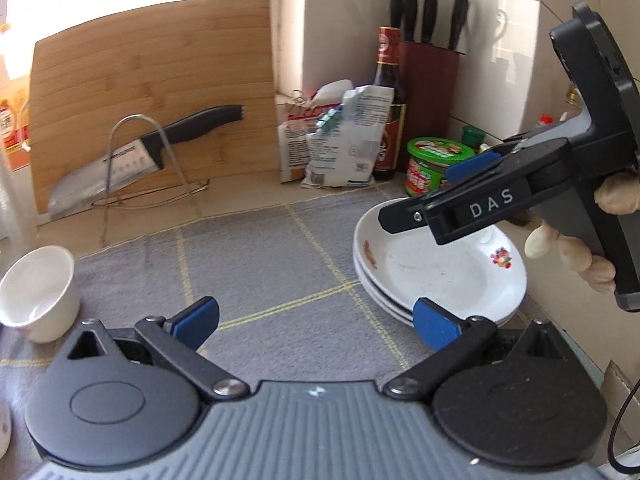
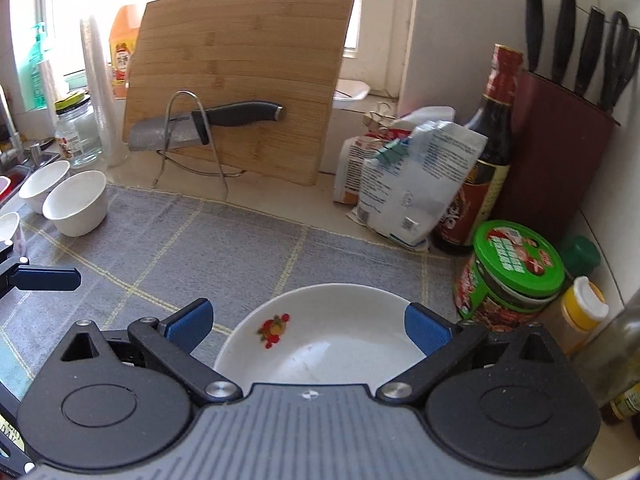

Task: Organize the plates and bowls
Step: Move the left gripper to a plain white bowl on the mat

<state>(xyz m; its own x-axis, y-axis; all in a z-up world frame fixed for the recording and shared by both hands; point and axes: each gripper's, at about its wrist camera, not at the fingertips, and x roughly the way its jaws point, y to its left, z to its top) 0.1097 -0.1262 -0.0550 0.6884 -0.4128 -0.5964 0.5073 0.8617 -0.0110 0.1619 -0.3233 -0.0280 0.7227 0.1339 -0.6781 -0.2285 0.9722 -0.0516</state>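
I see the grey checked mat [image 2: 240, 240] covering the counter, and behind it the bamboo cutting board [image 2: 240, 76] leans upright against the window side. A cleaver [image 2: 208, 124] rests across a wire stand before the board. On the right part of the mat lies the stack of white plates [image 1: 440, 276], the top one with small fruit pictures on its rim. Two white bowls [image 2: 76, 204] stand touching each other at the left edge of the mat. My right gripper [image 2: 308, 328] hangs over the top plate with its jaws spread wide and nothing pinched. My left gripper [image 1: 316, 320] is also spread wide over the bare mat, holding nothing.
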